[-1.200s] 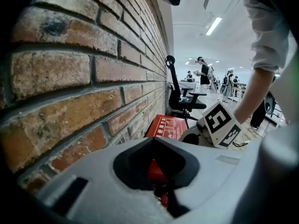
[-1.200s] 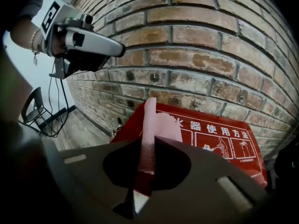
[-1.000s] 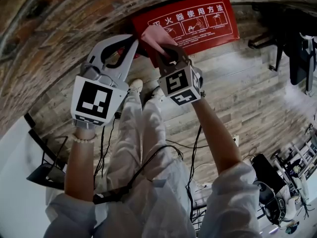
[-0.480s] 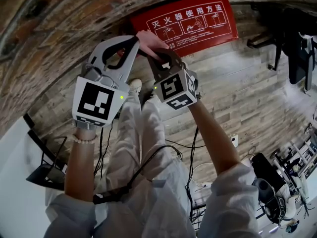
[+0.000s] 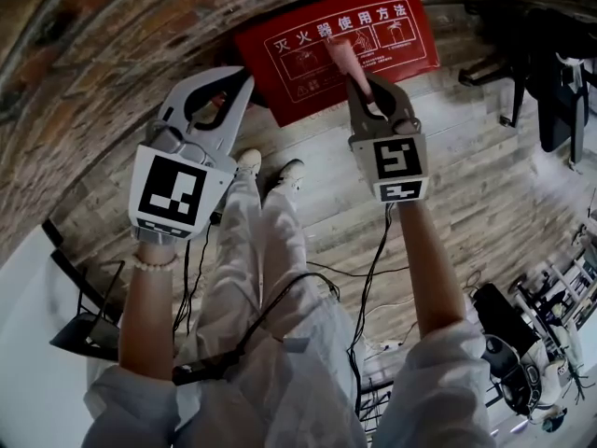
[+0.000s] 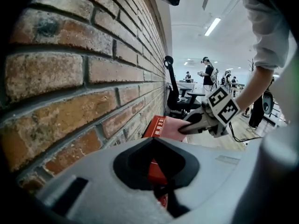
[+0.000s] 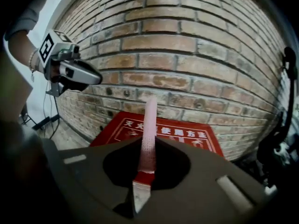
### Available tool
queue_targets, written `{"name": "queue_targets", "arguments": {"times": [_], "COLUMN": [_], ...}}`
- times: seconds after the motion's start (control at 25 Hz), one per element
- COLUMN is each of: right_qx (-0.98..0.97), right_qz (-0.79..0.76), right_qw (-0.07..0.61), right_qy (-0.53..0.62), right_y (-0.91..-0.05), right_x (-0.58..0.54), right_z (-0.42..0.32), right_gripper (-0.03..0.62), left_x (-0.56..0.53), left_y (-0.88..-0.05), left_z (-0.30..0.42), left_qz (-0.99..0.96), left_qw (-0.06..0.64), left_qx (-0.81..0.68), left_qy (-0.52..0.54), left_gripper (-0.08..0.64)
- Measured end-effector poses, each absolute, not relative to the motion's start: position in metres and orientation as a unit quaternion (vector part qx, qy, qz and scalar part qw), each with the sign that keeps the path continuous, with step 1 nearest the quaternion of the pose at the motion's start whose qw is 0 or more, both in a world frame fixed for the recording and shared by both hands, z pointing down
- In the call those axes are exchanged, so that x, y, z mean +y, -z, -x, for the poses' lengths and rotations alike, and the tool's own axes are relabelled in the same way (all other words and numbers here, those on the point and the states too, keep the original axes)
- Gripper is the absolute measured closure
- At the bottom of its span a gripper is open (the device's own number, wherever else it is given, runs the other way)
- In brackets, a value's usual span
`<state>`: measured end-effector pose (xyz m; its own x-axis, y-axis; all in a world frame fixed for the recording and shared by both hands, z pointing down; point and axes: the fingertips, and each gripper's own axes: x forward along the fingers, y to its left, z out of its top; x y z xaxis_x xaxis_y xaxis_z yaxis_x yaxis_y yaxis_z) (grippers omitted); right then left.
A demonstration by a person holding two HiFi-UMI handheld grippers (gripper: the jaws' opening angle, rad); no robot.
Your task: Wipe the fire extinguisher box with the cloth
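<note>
Right gripper (image 5: 362, 84) shifted rightward from frame centre, now upper centre, over middle of red fire extinguisher box (image 5: 401, 49) at foot of brick wall (image 5: 103, 54). Jaws clenched on pink cloth (image 5: 338, 56), cloth over lid. Left gripper (image 5: 244, 77) upper left, jaws pressed together, nothing between. Black chair (image 5: 550, 73) upper right; cables (image 5: 373, 250) on wood floor (image 5: 466, 185). White lid print: "灭火器使用方法".

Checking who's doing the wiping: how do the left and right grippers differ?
The right gripper is shut on the pink cloth; the left gripper is shut on nothing. The right is over the red box; the left is at its left edge. Both point toward the brick wall.
</note>
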<state>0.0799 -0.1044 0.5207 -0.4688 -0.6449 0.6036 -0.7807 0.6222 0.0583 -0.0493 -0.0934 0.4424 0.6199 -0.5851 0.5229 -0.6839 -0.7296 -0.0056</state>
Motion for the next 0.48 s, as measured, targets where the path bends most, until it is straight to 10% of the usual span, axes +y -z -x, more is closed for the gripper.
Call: {"name": "queue_targets", "arguments": {"times": [0.48], "right_qx": [-0.743], "right_qz": [-0.573], "right_qw": [0.333], "right_qy": [-0.097], "right_y": [-0.512], "right_x": [-0.159], "right_z": [-0.237], "right_gripper": [0.575], "left_x": [-0.092], "left_y": [-0.443], "left_z": [0.039], "left_qz": [-0.897], "left_qw": [0.096], "left_qx": [-0.347], "left_qy": [-0.256], "left_gripper": [0.563]}}
